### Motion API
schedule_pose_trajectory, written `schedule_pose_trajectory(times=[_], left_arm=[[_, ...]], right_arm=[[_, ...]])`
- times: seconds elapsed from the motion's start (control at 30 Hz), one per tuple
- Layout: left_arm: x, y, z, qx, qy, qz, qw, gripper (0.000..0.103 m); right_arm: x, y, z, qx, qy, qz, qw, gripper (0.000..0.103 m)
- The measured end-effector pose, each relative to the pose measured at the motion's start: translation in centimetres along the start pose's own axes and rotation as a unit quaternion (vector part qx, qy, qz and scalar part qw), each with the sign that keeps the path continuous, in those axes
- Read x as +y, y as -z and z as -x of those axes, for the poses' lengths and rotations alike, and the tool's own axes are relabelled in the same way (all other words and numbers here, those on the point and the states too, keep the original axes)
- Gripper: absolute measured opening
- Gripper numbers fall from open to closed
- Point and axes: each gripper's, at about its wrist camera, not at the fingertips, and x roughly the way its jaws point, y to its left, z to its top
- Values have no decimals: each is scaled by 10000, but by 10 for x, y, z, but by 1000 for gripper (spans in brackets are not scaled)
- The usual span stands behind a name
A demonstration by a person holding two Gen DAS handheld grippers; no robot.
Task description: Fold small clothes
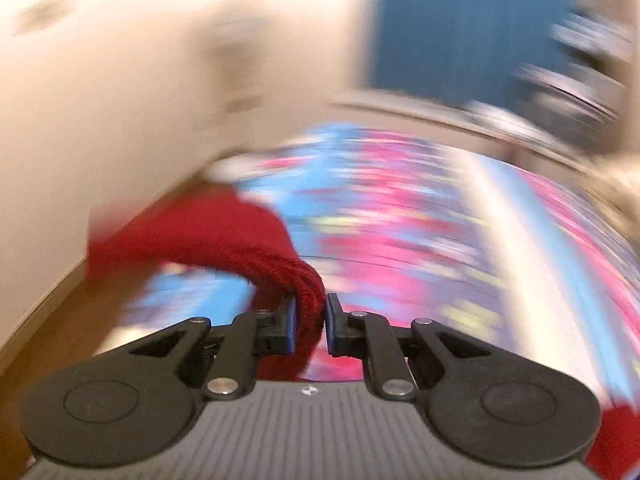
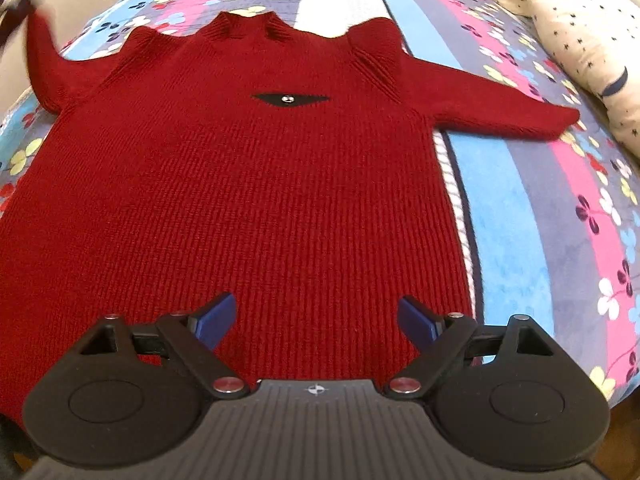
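A dark red knitted sweater [image 2: 248, 184] lies face up on a flowered bedspread [image 2: 540, 208], neck at the far end, with a small black patch and a metal stud on the chest. Its right sleeve [image 2: 500, 108] lies stretched out flat. My right gripper [image 2: 316, 320] hovers open over the hem with nothing between its fingers. The left sleeve [image 2: 40, 56] rises off the bed towards a blurred dark shape at the top left. In the blurred left wrist view my left gripper [image 1: 312, 324] is shut on the red sleeve cuff [image 1: 208, 236].
A cream cushion with small dark stars [image 2: 580, 40] lies along the bed's right side. Pale wall [image 1: 100, 120] and wooden floor [image 1: 52, 320] border the bed on the left. The bed's near corner drops off at the lower right [image 2: 616, 392].
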Motion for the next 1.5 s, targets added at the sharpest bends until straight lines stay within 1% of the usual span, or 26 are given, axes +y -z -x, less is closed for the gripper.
schedule_pose_trajectory(times=[0.03,0.07,0.13,0.17,0.23,0.27,0.33,0.43,0.53,0.63,0.7,0.77,0.8,0.83,0.87,0.9,0.93,0.97,1.03,1.13,1.17,1.2,1.27,1.33,1.43,1.5], left_arm=[[-39,17,6,95,429,-418,9982,19],[-77,42,6,396,742,-779,9934,25],[-122,91,-4,1074,981,-1318,9805,78],[-135,119,-11,1387,991,-1526,9735,82],[-135,157,-20,1733,939,-1764,9644,83],[-125,167,-21,1848,864,-1770,9628,83],[-91,171,-21,1848,699,-1475,9691,83],[-30,158,-23,1804,381,-752,9800,84],[18,134,-39,1883,-39,-287,9817,84],[34,119,-64,2180,195,-4,9758,84],[39,114,-73,2291,380,143,9725,85],[30,108,-84,2396,583,183,9689,87],[24,111,-83,2438,628,163,9676,87],[19,112,-95,2472,544,90,9674,81],[13,114,-100,2477,352,-53,9682,74],[11,117,-106,2504,314,-132,9675,64],[13,117,-106,2509,392,-64,9672,55],[16,116,-106,2488,438,19,9676,51],[20,114,-105,2411,387,-115,9697,50],[29,113,-104,2405,536,-228,9689,53],[31,112,-105,2408,584,-235,9685,53],[34,112,-106,2421,620,-239,9680,54],[37,111,-108,2457,683,-231,9667,51],[37,107,-109,2483,655,-356,9658,50],[39,102,-115,2569,645,-539,9628,52],[43,100,-119,2687,696,-543,9592,55]], right_arm=[[-3,1,2,-37,-3,-52,10000,89],[-8,3,5,-90,-7,-104,9999,89],[-17,4,9,-173,59,-187,9997,89],[-23,6,11,-211,109,-229,9995,89],[-36,8,14,-243,196,-318,9990,89],[-44,9,15,-261,224,-370,9987,89],[-56,10,12,-256,297,-403,9984,89],[-68,1,0,-291,263,-522,9979,89],[-75,-19,-14,-413,-104,-894,9951,89],[-77,-54,-33,-608,-609,-1274,9881,89],[-75,-79,-46,-723,-797,-1450,9836,89],[-77,-109,-63,-912,-997,-1647,9771,87],[-78,-123,-71,-990,-1071,-1776,9732,82],[-81,-140,-82,-1044,-1140,-1941,9687,73],[-84,-156,-95,-1075,-1246,-2120,9633,68],[-87,-171,-109,-1072,-1331,-2299,9581,59],[-87,-183,-120,-1038,-1391,-2436,9542,57],[-89,-195,-135,-977,-1475,-2605,9491,56],[-90,-211,-160,-830,-1487,-2930,9408,57],[-87,-226,-197,-574,-1411,-3402,9279,57],[-85,-230,-204,-621,-1355,-3531,9236,57],[-82,-232,-207,-735,-1306,-3583,9215,48],[-74,-238,-204,-948,-1106,-3360,9305,9],[-71,-239,-190,-1103,-1055,-3239,9337,9],[-75,-224,-150,-1353,-1250,-3202,9293,9],[-79,-208,-135,-1309,-1380,-3307,9244,9]])
